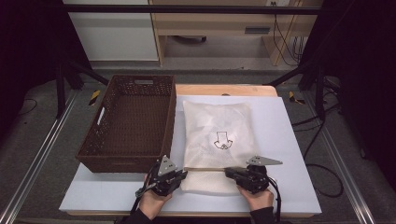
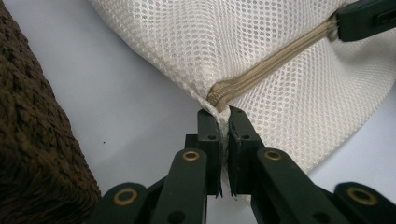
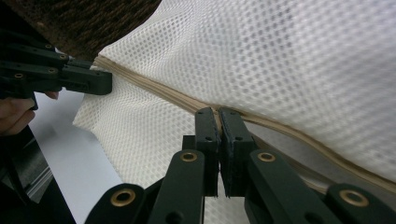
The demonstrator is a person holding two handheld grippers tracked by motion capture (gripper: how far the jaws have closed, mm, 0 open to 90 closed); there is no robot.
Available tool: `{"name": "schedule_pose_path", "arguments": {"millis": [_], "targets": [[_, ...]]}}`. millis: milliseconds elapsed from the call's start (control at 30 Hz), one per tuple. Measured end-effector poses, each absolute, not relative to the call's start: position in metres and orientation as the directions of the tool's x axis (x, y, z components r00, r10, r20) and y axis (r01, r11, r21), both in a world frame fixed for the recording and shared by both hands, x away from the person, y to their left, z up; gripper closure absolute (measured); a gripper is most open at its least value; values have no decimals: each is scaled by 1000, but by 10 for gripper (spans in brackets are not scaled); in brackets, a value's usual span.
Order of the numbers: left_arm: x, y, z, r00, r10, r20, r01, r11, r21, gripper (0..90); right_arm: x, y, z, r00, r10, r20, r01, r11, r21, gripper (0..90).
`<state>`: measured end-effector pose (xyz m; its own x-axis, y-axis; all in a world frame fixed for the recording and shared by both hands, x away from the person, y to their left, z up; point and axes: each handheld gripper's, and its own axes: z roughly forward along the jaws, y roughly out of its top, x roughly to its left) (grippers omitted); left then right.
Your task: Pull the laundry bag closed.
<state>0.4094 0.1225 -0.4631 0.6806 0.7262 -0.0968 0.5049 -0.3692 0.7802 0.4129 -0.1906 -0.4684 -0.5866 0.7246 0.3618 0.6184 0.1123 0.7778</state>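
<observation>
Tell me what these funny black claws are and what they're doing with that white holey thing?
A person holds a grabbing tool in each hand: the left tool and the right tool. One picture looks down from above the table. The other two come from little cameras riding on each tool. On the table lie a brown woven basket and a white mesh bag with a zipper. Both tools are shut on the bag: the left pinches its corner at the zipper's end, the right pinches along the zipper.

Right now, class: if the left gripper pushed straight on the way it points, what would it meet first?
The mesh bag it already pinches; beyond, along the tan zipper, probably the right gripper.
</observation>
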Motion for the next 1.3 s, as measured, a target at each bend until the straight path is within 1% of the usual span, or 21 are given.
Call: {"name": "schedule_pose_path", "arguments": {"millis": [233,400,467,500,800,1000,1067,1200,1300], "targets": [[409,122,-464,682,726,-94,503,-372,780,848,409,-206,-466,-567,731,379,629,88,772,871],[409,122,-464,684,723,-96,503,-372,780,848,408,-211,-466,-569,735,370,628,98,772,871],[409,122,-464,684,724,-92,502,-375,779,848,408,-213,-466,-566,726,391,638,85,765,871],[410,122,-464,683,724,-94,504,-375,778,848,408,-214,-466,-562,735,379,636,91,766,872],[410,123,-466,682,725,-93,506,-377,776,847,408,-236,-468,-516,755,405,657,45,753,871],[410,122,-466,683,725,-93,507,-378,775,848,408,-241,-469,-511,753,415,666,42,745,871],[410,123,-467,682,725,-96,510,-377,773,848,408,-243,-468,-495,775,392,667,49,744,871],[410,122,-467,685,722,-95,507,-379,774,847,408,-250,-469,-479,767,427,680,17,733,871],[410,122,-467,685,722,-95,508,-380,773,847,408,-250,-470,-480,770,420,681,26,732,871]]}}
